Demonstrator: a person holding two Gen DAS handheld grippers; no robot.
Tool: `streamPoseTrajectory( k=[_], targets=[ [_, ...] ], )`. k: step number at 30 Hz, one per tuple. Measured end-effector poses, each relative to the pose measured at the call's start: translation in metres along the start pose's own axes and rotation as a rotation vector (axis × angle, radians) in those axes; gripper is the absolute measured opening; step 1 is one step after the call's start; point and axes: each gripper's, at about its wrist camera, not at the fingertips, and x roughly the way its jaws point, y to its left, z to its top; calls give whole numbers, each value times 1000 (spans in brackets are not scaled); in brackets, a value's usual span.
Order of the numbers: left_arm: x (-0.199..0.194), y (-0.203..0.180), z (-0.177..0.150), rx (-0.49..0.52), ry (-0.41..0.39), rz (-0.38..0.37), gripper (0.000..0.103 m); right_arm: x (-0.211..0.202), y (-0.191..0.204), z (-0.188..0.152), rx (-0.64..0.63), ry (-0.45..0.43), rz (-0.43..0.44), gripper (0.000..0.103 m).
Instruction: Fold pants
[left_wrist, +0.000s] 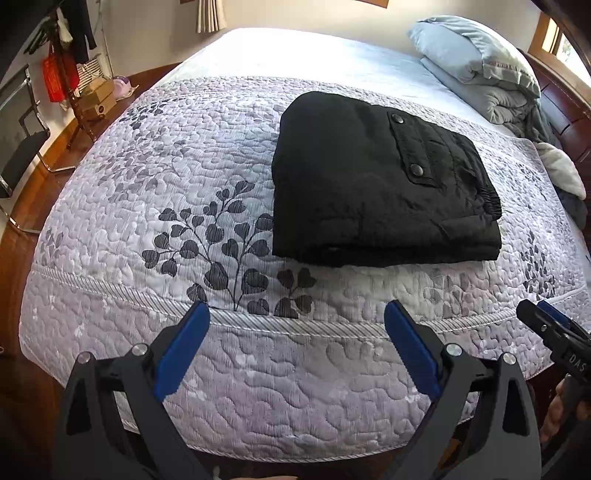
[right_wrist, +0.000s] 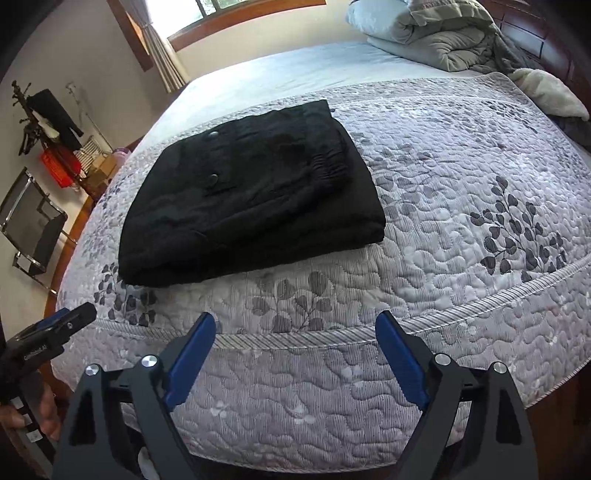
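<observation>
The black pants (left_wrist: 380, 184) lie folded in a compact rectangle on the quilted bed cover (left_wrist: 184, 177), pocket with two snap buttons on top. They also show in the right wrist view (right_wrist: 251, 195). My left gripper (left_wrist: 297, 314) is open and empty, held off the bed's near edge, well short of the pants. My right gripper (right_wrist: 295, 325) is open and empty too, also off the near edge. The right gripper's tip shows at the left view's right side (left_wrist: 543, 325); the left gripper's tip shows at the right view's left side (right_wrist: 62, 325).
A folded grey-blue duvet and pillow (left_wrist: 480, 62) sit at the head of the bed by the wooden headboard (left_wrist: 565, 103). A black chair (left_wrist: 22, 140), a coat stand with clothes (left_wrist: 70, 44) and boxes (left_wrist: 96, 99) stand on the wooden floor left of the bed.
</observation>
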Motion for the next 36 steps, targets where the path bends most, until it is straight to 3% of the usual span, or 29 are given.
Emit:
streamPoseTrajectory(
  k=[11, 22, 36],
  targets=[
    [-8, -5, 10, 9, -36, 11, 95, -16, 10, 9, -55, -52, -33, 91],
    [-1, -7, 8, 43, -60, 81, 95, -16, 15, 15, -81, -74, -63, 92],
    [0, -15, 18, 70, -86, 61, 95, 7, 14, 21, -74, -45, -38, 92]
  ],
)
